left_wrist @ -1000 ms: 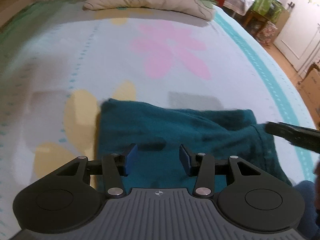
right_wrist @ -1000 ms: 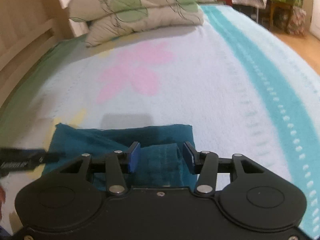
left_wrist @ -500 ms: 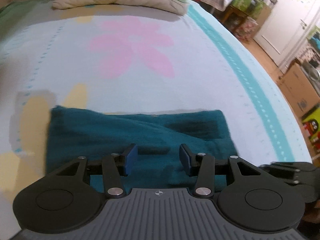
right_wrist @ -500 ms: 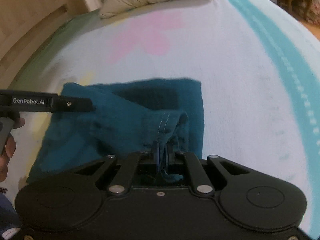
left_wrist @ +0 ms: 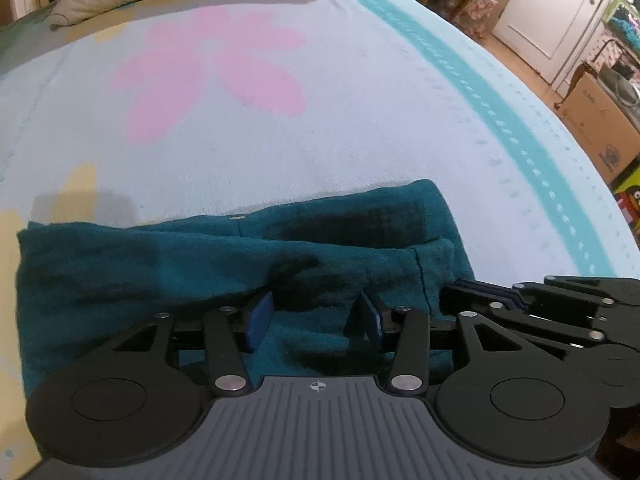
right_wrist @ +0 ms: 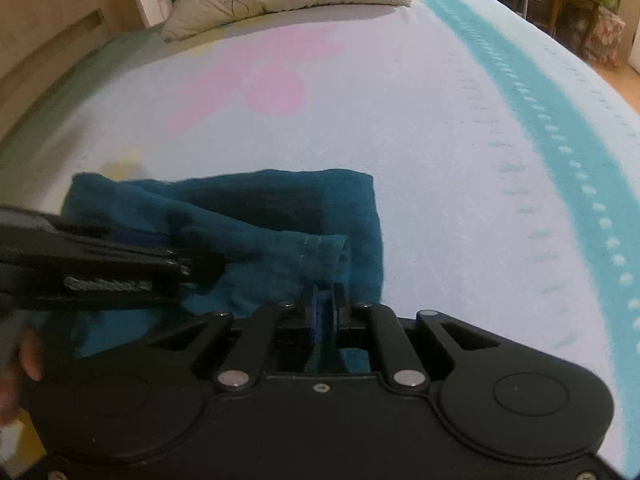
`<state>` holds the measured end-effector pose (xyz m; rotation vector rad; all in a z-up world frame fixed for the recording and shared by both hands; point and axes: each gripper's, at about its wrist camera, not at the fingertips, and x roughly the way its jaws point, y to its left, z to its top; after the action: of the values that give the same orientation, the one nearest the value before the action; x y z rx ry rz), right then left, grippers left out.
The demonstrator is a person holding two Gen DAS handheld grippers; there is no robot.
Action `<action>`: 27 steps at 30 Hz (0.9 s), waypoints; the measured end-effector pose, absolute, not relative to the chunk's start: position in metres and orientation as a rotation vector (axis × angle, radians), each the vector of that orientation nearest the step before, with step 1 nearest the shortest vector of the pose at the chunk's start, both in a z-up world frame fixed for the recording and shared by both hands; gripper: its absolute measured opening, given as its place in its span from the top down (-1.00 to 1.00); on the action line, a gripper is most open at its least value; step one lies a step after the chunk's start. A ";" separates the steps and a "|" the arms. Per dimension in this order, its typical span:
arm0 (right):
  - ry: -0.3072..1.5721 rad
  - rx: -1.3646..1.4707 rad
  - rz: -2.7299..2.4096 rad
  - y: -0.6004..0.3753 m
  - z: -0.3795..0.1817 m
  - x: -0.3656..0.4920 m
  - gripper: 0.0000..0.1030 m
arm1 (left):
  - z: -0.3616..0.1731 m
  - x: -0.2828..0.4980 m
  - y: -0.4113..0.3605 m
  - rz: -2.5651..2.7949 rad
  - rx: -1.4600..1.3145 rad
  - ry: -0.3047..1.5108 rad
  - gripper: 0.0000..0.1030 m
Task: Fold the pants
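On the bed [left_wrist: 360,128], right gripper [right_wrist: 324,312] pinches the pants [left_wrist: 160,268] hem, jaws easing slightly; left gripper [left_wrist: 316,312] gapes empty—grab the edge squarely.

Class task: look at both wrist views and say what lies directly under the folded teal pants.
The pants lie on the pale blanket with pink flower print. What the blanket shows beneath them is covered.

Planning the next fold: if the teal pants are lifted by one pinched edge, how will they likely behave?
The pants will probably droop: the cloth lies in soft, rumpled layers. Likely light, since the right gripper bunches an edge easily. The folds may slide apart, as only that edge is pinched; the left gripper is open.
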<state>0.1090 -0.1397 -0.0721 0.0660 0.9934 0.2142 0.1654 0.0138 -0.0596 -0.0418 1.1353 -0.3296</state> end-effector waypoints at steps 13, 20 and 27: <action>0.992 0.179 0.288 -0.149 -0.018 0.070 0.58 | -0.033 0.089 0.053 -0.290 -0.162 1.149 0.13; 1.206 0.146 0.279 -0.127 -0.060 0.052 0.63 | -0.065 0.058 0.062 -0.236 -0.203 1.192 0.12; 1.123 0.098 0.276 -0.122 -0.050 0.032 0.60 | -0.049 0.051 0.055 -0.178 -0.169 1.167 0.14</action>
<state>0.0323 -0.1220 -0.0496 0.0976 1.1225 0.2756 0.0509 0.0552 -0.0486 -0.1693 1.1670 -0.1776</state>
